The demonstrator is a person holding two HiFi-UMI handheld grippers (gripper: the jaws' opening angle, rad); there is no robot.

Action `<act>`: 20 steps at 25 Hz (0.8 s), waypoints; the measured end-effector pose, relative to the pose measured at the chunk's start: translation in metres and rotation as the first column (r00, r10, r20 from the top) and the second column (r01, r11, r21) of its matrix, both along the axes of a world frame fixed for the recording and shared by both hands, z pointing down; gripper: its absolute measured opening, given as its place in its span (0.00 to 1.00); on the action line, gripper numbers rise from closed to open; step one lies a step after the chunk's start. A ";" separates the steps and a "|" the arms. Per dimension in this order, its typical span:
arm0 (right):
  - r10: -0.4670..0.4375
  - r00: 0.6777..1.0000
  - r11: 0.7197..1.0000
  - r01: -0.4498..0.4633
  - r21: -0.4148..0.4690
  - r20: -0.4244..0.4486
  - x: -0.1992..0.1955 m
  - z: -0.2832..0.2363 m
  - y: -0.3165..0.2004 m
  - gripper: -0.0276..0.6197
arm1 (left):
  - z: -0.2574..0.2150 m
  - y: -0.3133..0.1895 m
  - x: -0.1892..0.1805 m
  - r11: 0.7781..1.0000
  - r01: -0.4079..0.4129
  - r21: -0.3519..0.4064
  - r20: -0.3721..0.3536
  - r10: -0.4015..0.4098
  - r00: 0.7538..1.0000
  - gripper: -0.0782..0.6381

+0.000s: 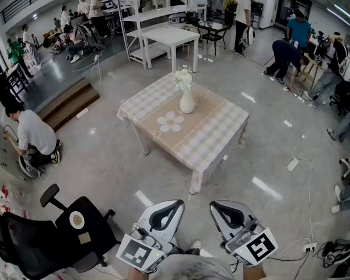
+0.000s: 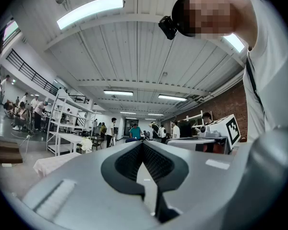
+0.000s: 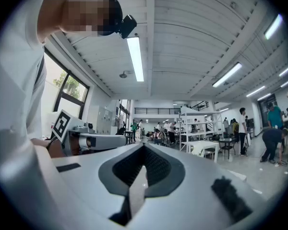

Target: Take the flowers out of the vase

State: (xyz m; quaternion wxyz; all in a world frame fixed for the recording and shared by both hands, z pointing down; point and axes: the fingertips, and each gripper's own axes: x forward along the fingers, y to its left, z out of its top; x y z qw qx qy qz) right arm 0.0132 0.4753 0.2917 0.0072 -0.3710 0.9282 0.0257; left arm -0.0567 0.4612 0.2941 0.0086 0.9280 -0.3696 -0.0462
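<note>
A white vase (image 1: pixel 187 102) with white flowers (image 1: pixel 184 78) stands upright on a small table (image 1: pixel 213 142) with a checked cloth, in the middle of the head view. Both grippers are low in that view, close to the person's body and well short of the table. The left gripper (image 1: pixel 174 203) and the right gripper (image 1: pixel 218 205) lie side by side and point toward the table. Each has its jaws together with nothing between them. In the left gripper view the left gripper (image 2: pixel 143 143) points level, and the flowers (image 2: pixel 86 143) show small and far off. The right gripper (image 3: pixel 144 147) also points level.
A flower-shaped mat (image 1: pixel 170 121) lies on the cloth beside the vase. A black office chair (image 1: pixel 76 226) stands at the lower left. A person (image 1: pixel 35 136) crouches at the left, and others work around white tables (image 1: pixel 169 39) at the back. Cables (image 1: pixel 306 179) trail across the floor at the right.
</note>
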 end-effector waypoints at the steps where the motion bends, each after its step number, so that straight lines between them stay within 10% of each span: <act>1: 0.000 1.000 1.000 0.000 0.001 0.003 0.002 0.002 0.001 0.06 | 0.001 0.002 0.003 1.000 -0.001 0.002 -0.001 0.001 1.000 0.12; 20: -0.017 1.000 1.000 0.017 0.022 0.016 0.036 0.007 -0.005 0.07 | 0.011 0.004 0.038 0.998 0.053 -0.020 0.024 -0.053 0.998 0.12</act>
